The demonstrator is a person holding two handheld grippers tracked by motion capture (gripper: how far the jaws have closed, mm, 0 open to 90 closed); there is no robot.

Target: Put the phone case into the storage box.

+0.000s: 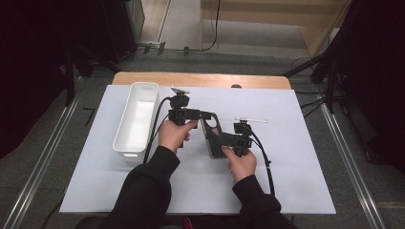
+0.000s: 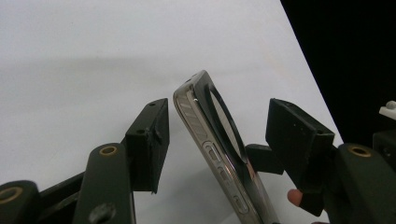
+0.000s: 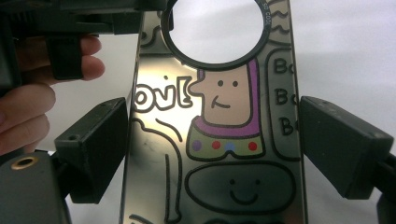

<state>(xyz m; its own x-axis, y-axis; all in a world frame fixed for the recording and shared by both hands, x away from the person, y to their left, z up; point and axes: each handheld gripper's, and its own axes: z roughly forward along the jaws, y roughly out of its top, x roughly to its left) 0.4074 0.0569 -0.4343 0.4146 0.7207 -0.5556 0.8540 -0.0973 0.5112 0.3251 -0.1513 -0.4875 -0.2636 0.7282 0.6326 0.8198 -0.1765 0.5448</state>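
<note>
Landmark: the phone [image 1: 213, 136], a cased handset with a cartoon print and a ring on its back, held on edge just above the white table [image 1: 286, 167], near its centre.

Nearest the person, the right gripper [image 1: 223, 139] meets the phone's near end, pointing left toward it. In the right gripper view its pads [image 3: 95, 147] stand at both long edges of the phone [image 3: 219, 140], the left one touching, the right one with a sliver of gap; whether it clamps firmly cannot be told. The right hand [image 1: 241, 162] sits behind it, wrist low.

At the phone's far end, the left gripper [image 1: 205, 115] points right. In its own view the jaws stand wide apart, the phone [image 2: 215, 144] between them edge-on, touching neither pad [image 2: 149, 140]. The left hand [image 1: 174, 133] holds level.

The phone's long axis runs roughly near to far, between the two grippers. Judgement: the left jaws need only close across its thickness.

Left of the phone, well apart, stands a white bin [image 1: 137, 119].
</note>
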